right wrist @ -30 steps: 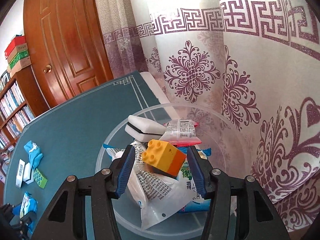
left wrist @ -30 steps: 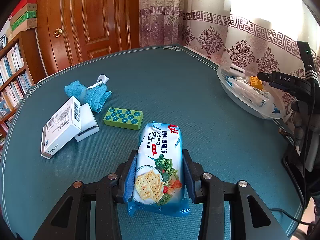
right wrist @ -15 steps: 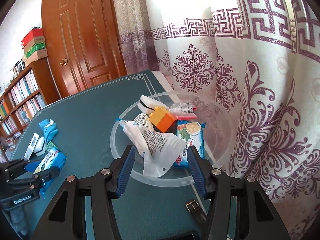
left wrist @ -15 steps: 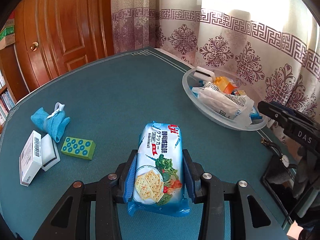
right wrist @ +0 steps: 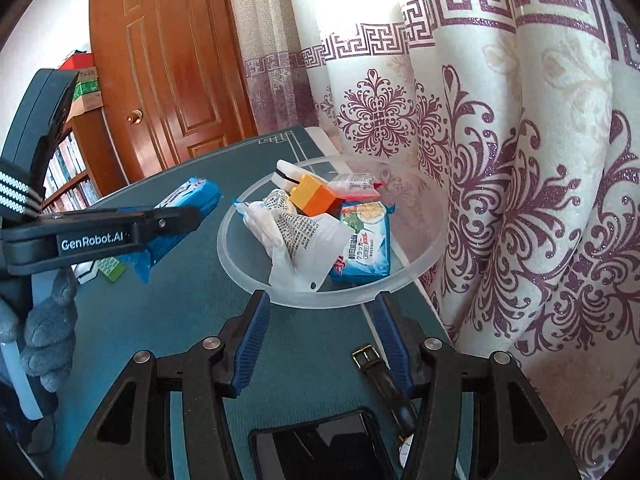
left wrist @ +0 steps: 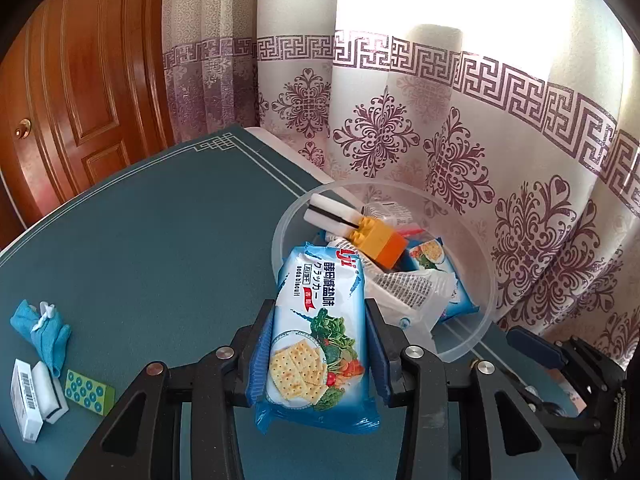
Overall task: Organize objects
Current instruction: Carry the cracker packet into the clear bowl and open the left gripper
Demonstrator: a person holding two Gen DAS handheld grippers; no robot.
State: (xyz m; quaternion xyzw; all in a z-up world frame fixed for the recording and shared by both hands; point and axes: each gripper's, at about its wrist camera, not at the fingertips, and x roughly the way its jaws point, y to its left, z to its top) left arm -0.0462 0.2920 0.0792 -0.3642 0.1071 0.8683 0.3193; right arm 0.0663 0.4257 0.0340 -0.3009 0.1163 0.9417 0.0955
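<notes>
My left gripper (left wrist: 319, 306) is shut on a blue soda cracker packet (left wrist: 320, 328), held above the table. The packet's far end overlaps the left rim of the clear plastic bowl (left wrist: 490, 280). In the bowl lie an orange brick (left wrist: 380, 242), a white sponge (left wrist: 332, 214), a white bag (right wrist: 296, 236) and a second cracker packet (right wrist: 366, 246). The right wrist view shows the left gripper (right wrist: 176, 220) and its packet (right wrist: 192, 196) just left of the bowl (right wrist: 224, 248). My right gripper (right wrist: 323, 298) stands open and empty at the bowl's near rim.
A blue cloth (left wrist: 44, 332), a green brick (left wrist: 89, 391), a white box (left wrist: 26, 396) and a sponge (left wrist: 50, 390) lie at the table's left. A wristwatch (right wrist: 380, 376) and a phone (right wrist: 316, 448) lie under the right gripper. The curtain (left wrist: 480, 140) hangs right behind the bowl.
The left gripper has carried the cracker packet to the right, up to the bowl. The right gripper has drawn back from over the bowl to its near rim.
</notes>
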